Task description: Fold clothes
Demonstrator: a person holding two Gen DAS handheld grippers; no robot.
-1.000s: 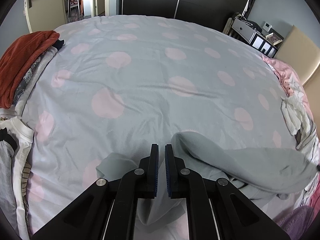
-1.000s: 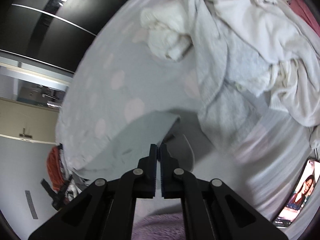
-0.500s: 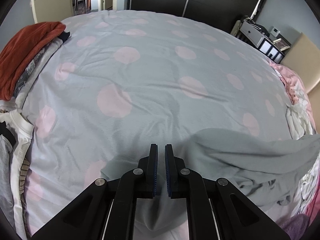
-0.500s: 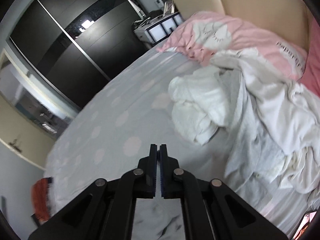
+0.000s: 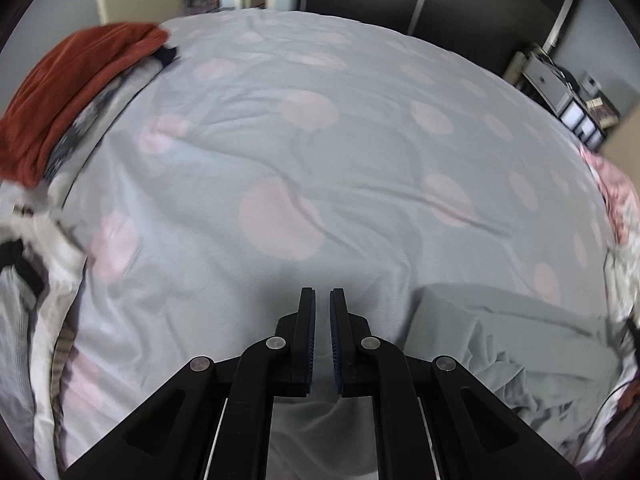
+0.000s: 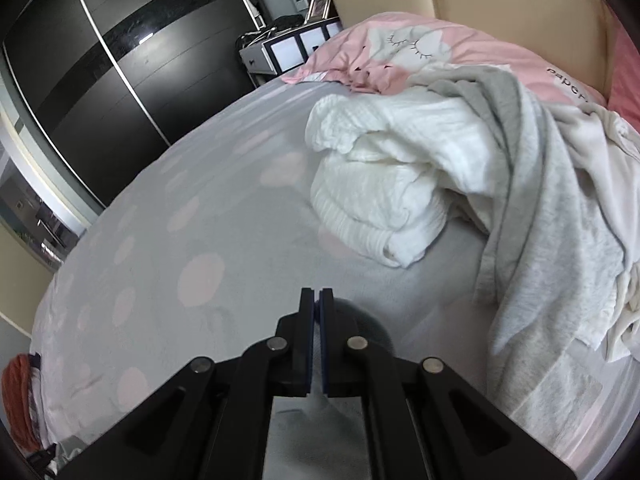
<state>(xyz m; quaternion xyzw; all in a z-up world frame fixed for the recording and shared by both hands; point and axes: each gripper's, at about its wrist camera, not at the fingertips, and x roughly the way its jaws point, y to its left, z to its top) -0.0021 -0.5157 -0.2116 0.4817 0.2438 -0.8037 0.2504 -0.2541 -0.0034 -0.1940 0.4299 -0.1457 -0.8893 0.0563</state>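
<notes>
A pale grey-green garment (image 5: 512, 340) lies crumpled on the bed at the lower right of the left wrist view, with part of it running under my left gripper (image 5: 322, 300). That gripper's jaws are nearly closed with a narrow gap, and the cloth hangs below them. My right gripper (image 6: 317, 300) is shut on the same grey cloth (image 6: 316, 412), which shows between and under its fingers. A pile of unfolded clothes, white (image 6: 376, 184) and light grey (image 6: 552, 216), lies to the right in the right wrist view.
The bed has a grey cover with pink dots (image 5: 320, 152). A stack of clothes topped by a rust-red item (image 5: 72, 84) sits at the left edge. A pink pillow (image 6: 420, 44) and beige headboard are at the right. Dark wardrobe doors (image 6: 120, 60) stand behind.
The grey-green garment has come down from a raised span onto the bed at the right. The right wrist view has swung up from looking down at the cloth to looking across the bed.
</notes>
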